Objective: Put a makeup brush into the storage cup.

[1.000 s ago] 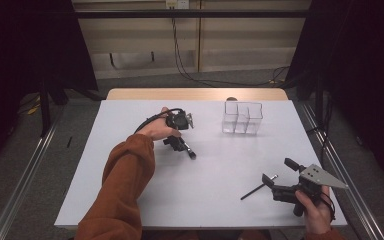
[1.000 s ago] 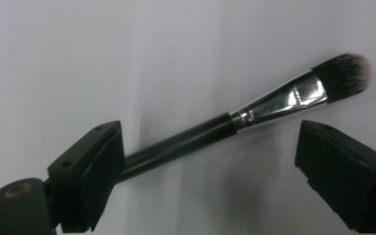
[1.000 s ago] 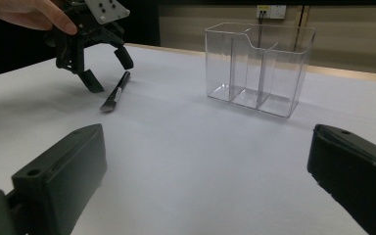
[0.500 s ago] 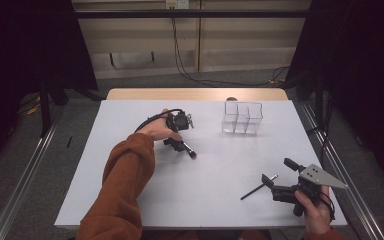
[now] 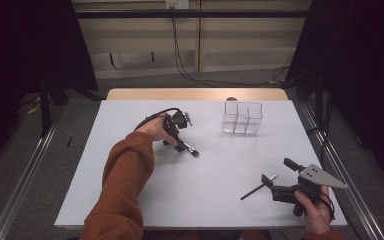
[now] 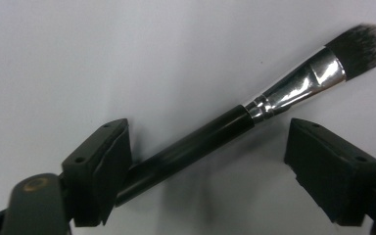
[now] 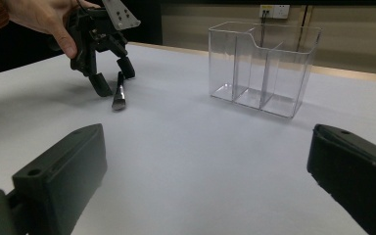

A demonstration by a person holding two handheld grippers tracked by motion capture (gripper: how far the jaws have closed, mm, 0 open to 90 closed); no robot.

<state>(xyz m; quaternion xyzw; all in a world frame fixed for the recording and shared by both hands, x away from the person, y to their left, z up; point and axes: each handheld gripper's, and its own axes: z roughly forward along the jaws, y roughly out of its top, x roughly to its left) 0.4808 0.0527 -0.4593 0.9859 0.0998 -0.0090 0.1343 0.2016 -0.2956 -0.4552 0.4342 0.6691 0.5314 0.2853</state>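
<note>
- Right tongs (image 5: pixel 269 186) rest near my edge of the table (image 5: pixel 130 200), jaws spread wide, gripping nothing; parked, I'd say, while the left works.
- A thin black stick (image 5: pixel 258 187) lies just beside them; can't tell what it is.
- Left tongs (image 5: pixel 182 146) are lowered over the makeup brush (image 6: pixel 235 122), jaws apart astride its handle; brush flat on the table, not clamped yet.
- Clear three-compartment organizer (image 5: pixel 243 118) stands empty at the far side, likely where the brush goes.
</note>
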